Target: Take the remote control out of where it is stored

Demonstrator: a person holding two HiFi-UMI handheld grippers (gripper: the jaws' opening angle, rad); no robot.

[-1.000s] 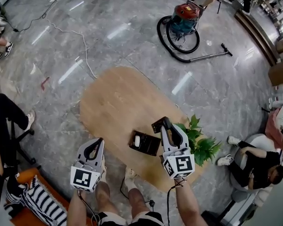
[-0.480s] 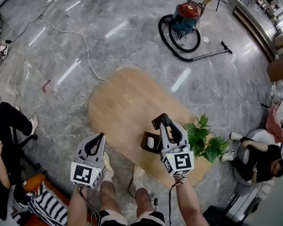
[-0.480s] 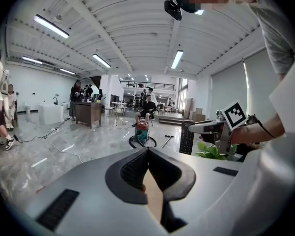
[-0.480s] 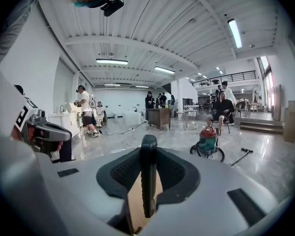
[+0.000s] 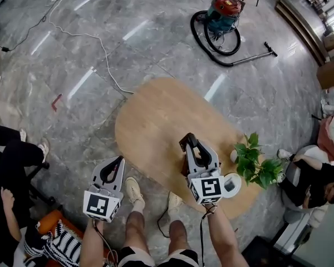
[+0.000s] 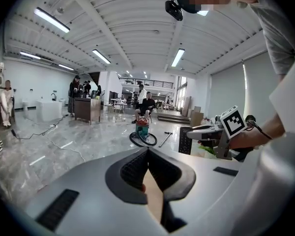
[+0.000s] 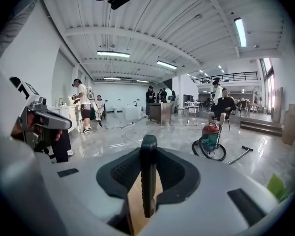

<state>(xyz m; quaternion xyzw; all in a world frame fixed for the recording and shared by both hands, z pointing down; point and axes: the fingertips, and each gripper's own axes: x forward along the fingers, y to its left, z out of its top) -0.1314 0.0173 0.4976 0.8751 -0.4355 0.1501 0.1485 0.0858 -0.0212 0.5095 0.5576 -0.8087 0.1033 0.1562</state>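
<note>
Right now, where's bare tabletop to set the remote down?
Free: the far and left part of the wooden table, from the right gripper out to the rim, is bare. Crowded: the near right end, with the plant, a white round container and that gripper, shut on the remote.

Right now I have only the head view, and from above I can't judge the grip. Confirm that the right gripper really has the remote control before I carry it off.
Observer: The right gripper view shows the right gripper shut on the remote control. It stands edge-on between the jaws, with a pad against each face.
Operator: Now report the left gripper.
Observer: In the left gripper view, the left gripper has its jaws together with nothing between them.
</note>
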